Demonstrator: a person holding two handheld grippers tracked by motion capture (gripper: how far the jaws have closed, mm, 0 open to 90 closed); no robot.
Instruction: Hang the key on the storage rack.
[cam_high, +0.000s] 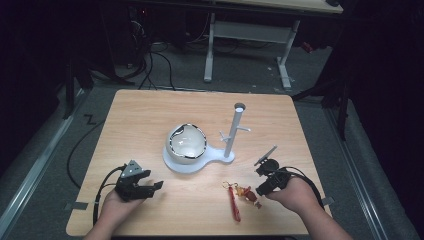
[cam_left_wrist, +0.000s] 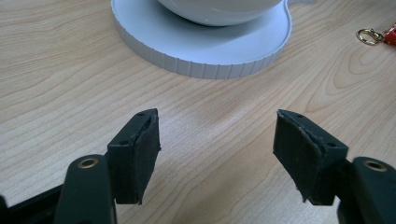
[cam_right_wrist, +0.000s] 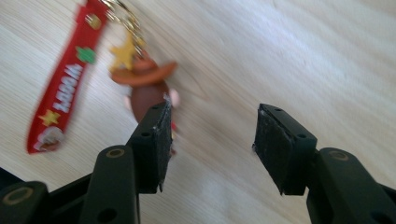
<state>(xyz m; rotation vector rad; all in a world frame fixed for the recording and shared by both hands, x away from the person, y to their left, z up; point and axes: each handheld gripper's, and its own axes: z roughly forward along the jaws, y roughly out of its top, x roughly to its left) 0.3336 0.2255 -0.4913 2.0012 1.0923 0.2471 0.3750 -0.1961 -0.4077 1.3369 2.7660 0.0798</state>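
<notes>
Overhead, a red keychain (cam_high: 240, 196) is seen lying on the tabletop (cam_high: 150, 115), just left of the right tongs (cam_high: 263, 189). Through the left tongs (cam_left_wrist: 217, 154), spread and empty, a white stand base (cam_left_wrist: 205, 51) is shown. Between the right tongs (cam_right_wrist: 212, 144), parted, nothing is gripped; the keychain (cam_right_wrist: 140, 79) lies beside one jaw.

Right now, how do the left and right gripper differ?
The left gripper faces bare wood near the white stand base; the right gripper sits beside the red keychain. The left's jaws gape wider than the right's. Both are open, with nothing between the jaws.
</notes>
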